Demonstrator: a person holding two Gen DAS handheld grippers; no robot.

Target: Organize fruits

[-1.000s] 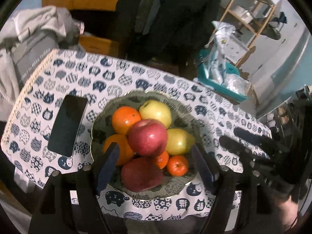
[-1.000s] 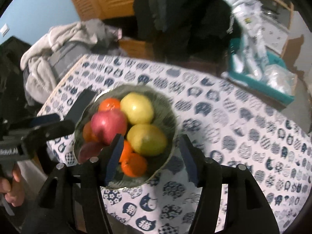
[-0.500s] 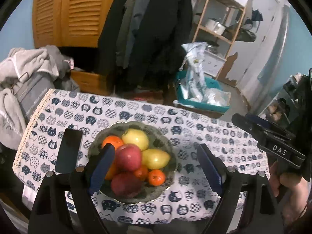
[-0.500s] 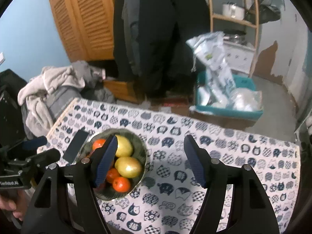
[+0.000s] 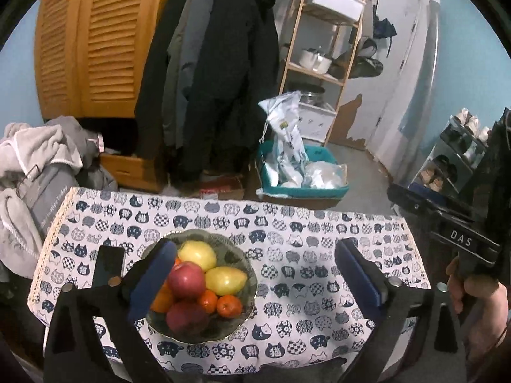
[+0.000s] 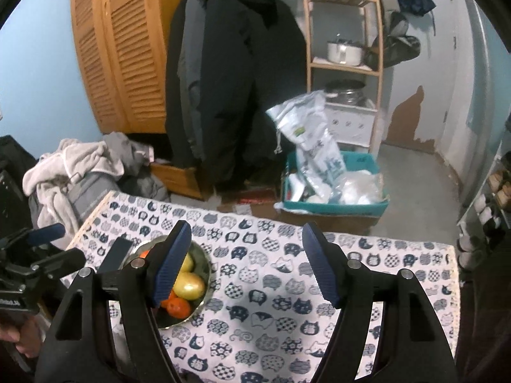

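On the left of the worktop [image 5: 319, 233], beside a dark phone [image 5: 108, 265], the bowl [image 5: 238, 255] held all the fruit [image 5: 204, 282]: red apples, yellow ones, oranges, heaped together. Nothing lay loose on the cloth, so the sorting seemed done. The left gripper [image 5: 255, 281] was opening with nothing between its jaws; the right gripper [image 6: 246, 263] was opening too, likewise bare.
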